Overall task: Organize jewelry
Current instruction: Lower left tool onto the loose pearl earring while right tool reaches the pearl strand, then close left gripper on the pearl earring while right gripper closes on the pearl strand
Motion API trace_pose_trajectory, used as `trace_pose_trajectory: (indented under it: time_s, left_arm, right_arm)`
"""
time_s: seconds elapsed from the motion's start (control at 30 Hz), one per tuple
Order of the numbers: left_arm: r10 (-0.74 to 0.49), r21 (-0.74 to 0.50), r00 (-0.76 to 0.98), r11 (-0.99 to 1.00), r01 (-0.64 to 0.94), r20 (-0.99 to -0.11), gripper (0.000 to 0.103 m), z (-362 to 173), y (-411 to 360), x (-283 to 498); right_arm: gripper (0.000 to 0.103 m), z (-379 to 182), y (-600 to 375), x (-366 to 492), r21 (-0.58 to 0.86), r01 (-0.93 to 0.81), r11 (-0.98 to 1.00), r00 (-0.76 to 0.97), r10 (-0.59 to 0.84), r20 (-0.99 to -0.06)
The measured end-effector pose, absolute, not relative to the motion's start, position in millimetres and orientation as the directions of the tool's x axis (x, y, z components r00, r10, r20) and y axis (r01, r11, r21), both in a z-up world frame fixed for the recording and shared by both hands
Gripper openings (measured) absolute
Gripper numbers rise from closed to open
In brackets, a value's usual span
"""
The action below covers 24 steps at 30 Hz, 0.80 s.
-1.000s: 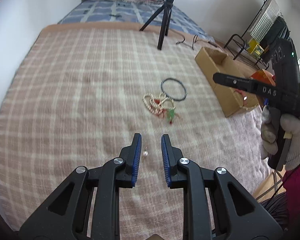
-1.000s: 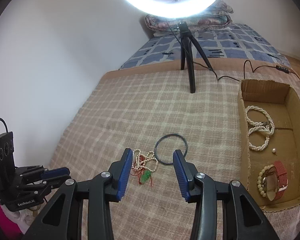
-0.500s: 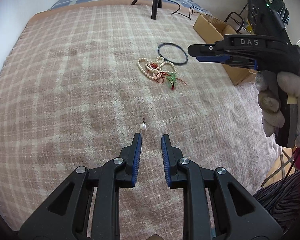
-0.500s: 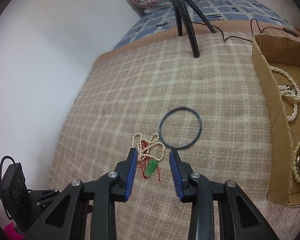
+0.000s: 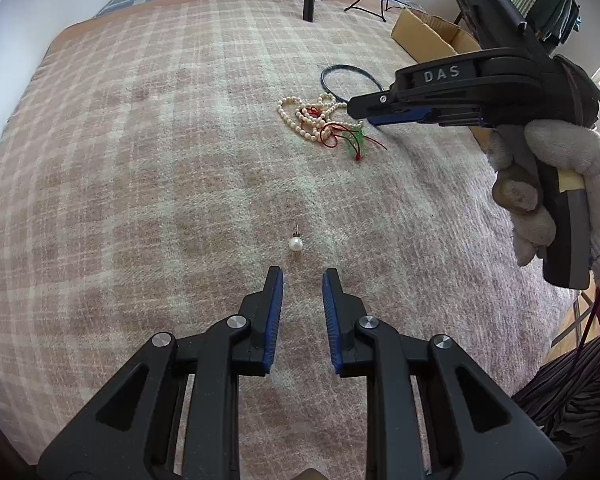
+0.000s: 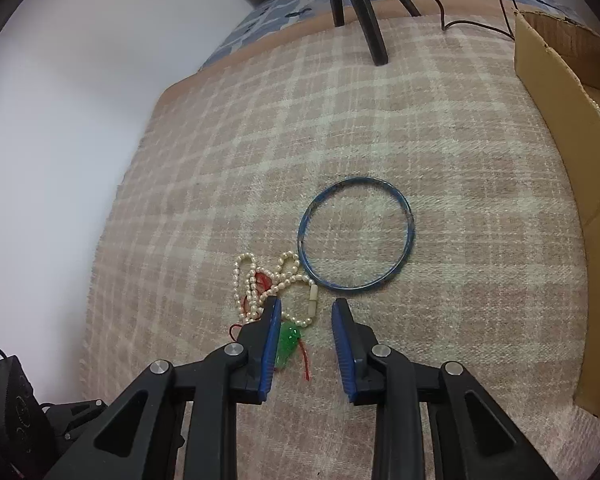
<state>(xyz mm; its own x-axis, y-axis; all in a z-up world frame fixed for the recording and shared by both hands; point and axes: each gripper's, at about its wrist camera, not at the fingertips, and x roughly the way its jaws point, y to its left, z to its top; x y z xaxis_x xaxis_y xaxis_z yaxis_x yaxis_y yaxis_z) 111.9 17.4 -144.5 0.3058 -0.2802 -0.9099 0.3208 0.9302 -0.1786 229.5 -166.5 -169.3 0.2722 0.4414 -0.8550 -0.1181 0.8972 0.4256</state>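
1. Right tongs (image 6: pixel 305 312) hang low over the blanket (image 6: pixel 440 120), jaws apart, nothing between the pads. The pearl necklace (image 6: pixel 260 284) lies in a loose tangle right at the tips, its green pendant (image 6: pixel 287 342) and red cord sitting between the two fingers.

2. That necklace looks light and floppy, a strand of small round beads that will slide and drape. My call: pinch a bunched section of several loops near the pale clasp, not one stray bead, or it will slip through and trail.

3. The pendant looks like a hard little piece. It could give a firmer bite, but the strand would then dangle and could snag on the woolly weave.

4. Just beyond, the blue bangle (image 6: pixel 356 234) lies flat, touching or nearly touching the pearls. It looks thin and stiff, so grip across its rim. Lifting the pearls carelessly may drag it along.

5. Left tongs (image 5: pixel 302 276) are parted too, holding nothing, with the pearl earring (image 5: pixel 295 243) lying on the blanket just ahead of the tips, its post pointing away.

6. That earring is tiny, smooth and round, so it is likely to squirt out. Close squarely on the pearl, gently.

7. The cardboard box (image 6: pixel 556 120) waits at the right edge, some pearls showing inside.
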Motion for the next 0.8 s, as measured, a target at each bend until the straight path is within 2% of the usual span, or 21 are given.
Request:
trace_pose_trajectory:
  time_s: [0.67, 0.7, 0.8]
  left_arm:
    - [-0.2, -0.074, 0.349, 0.937, 0.342, -0.916, 0.018, -168.7, -2.8, 130.0]
    - [-0.195, -0.066, 0.353, 0.936, 0.345, -0.915, 0.013, -169.5, -3.3, 129.2]
    - [-0.187, -0.054, 0.364, 0.937, 0.345, -0.913, 0.007, -170.0, -3.4, 129.1]
  right_arm:
    - [0.022, -178.2, -157.1, 234.3, 0.377, -0.133, 0.916, 0.277, 0.4, -0.874]
    - [0.021, -178.0, -156.2, 234.2, 0.371, -0.137, 0.919, 0.278, 0.395, -0.876]
    - [0.018, -177.3, -152.4, 232.2, 0.353, -0.149, 0.924, 0.283, 0.382, -0.88]
